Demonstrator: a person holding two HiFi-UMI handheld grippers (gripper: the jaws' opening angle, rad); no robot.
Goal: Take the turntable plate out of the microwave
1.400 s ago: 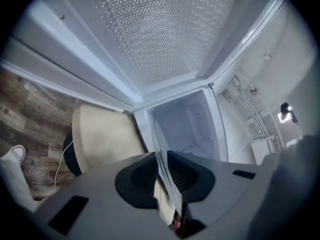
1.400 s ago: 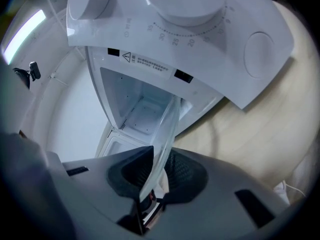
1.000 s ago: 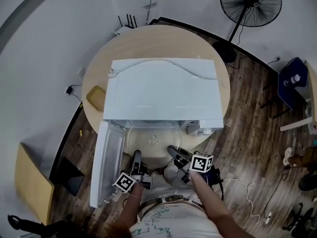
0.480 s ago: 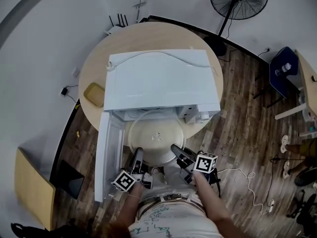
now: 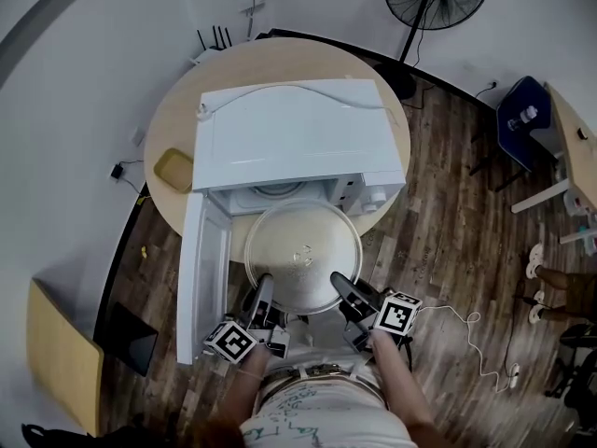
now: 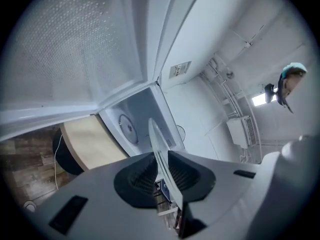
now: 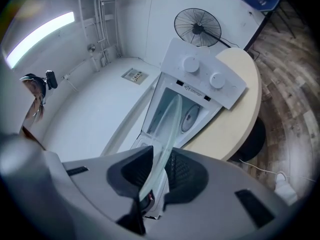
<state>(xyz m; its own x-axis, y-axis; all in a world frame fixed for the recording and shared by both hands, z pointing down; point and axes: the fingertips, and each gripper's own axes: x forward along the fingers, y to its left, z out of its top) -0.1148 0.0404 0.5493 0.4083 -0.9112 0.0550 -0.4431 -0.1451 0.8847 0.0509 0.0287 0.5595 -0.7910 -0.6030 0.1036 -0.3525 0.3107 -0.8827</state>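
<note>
the left gripper [image 5: 264, 295] and right gripper [image 5: 341, 286] each pinch the turntable plate [image 5: 300, 250] rim between their jaws. the left jaws just loosened a little. the microwave [image 5: 298, 138] stands open past the jaws.

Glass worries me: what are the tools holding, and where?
The turntable plate, by its near rim: the left tool clamps the rim's left side, the right tool its right side. The left tool's jaws have just opened slightly, pads on the glass.
</note>
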